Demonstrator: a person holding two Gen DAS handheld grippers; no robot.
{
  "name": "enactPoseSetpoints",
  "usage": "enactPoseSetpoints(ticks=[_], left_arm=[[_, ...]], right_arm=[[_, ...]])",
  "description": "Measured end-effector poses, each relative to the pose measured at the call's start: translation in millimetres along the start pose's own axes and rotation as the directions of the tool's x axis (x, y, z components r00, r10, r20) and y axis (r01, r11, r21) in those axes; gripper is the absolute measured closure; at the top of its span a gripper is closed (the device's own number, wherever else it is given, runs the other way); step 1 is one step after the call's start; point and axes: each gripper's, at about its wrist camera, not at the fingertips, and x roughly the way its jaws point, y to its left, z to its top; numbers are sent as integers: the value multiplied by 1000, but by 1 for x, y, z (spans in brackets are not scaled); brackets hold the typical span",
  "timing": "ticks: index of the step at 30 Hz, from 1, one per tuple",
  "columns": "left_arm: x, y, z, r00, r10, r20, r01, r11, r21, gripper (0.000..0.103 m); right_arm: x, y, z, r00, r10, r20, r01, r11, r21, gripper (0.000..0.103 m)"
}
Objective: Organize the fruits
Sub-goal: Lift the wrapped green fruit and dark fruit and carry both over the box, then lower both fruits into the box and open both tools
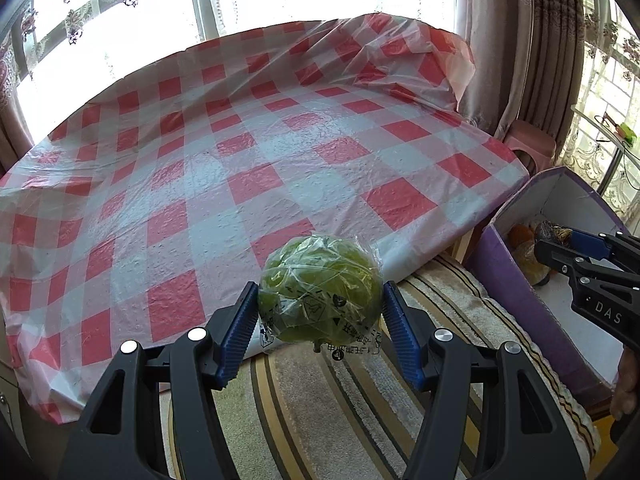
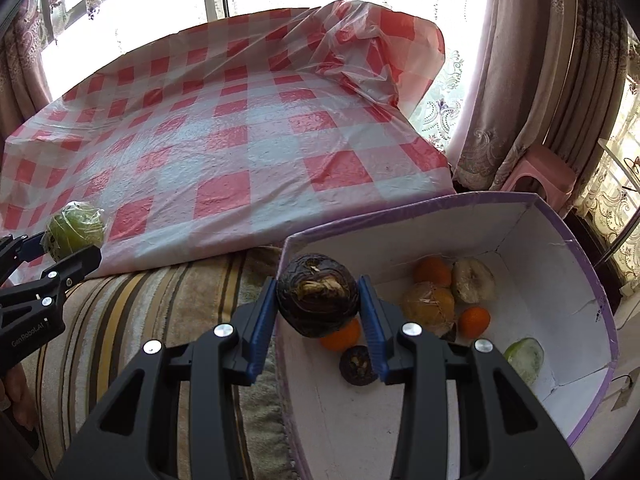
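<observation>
My left gripper (image 1: 319, 316) is shut on a green fruit wrapped in clear plastic (image 1: 319, 300) and holds it above the near edge of the checked table; the fruit also shows in the right wrist view (image 2: 74, 230). My right gripper (image 2: 318, 312) is shut on a dark brown round fruit (image 2: 318, 294) and holds it over the left wall of the purple box (image 2: 576, 264). Inside the box lie oranges (image 2: 474, 321), a wrapped yellow fruit (image 2: 428, 305), a pale fruit (image 2: 472, 280), a small dark fruit (image 2: 357, 365) and a green fruit (image 2: 525, 358).
A red-and-white checked plastic cloth (image 1: 224, 168) covers the table, bunched up at the far right. A striped brown cloth (image 1: 340, 400) lies under the grippers. A pink stool (image 2: 540, 176) stands by the curtains at right. The right gripper shows in the left wrist view (image 1: 592, 264).
</observation>
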Motion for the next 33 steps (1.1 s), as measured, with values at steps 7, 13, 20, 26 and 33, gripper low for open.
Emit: enactPoseSetpoints(ticks=[7, 13, 20, 26, 33], left_arm=[[1, -17, 1, 999, -35, -6, 36, 999, 37, 43], [2, -40, 5, 996, -88, -8, 88, 993, 79, 43], [5, -83, 8, 987, -157, -17, 158, 974, 161, 43], [11, -120, 11, 977, -209, -39, 213, 951, 226, 43], [24, -167, 8, 953, -285, -104, 304, 902, 308, 43]], right_arm=[[-4, -55, -10, 997, -76, -7, 76, 994, 80, 62], [-7, -97, -21, 990, -141, -21, 143, 980, 141, 62], [-5, -134, -32, 977, -204, -63, 212, 961, 177, 62], [-1, -147, -39, 965, -244, -94, 256, 954, 157, 62], [7, -151, -43, 955, -273, -120, 288, 949, 129, 62]])
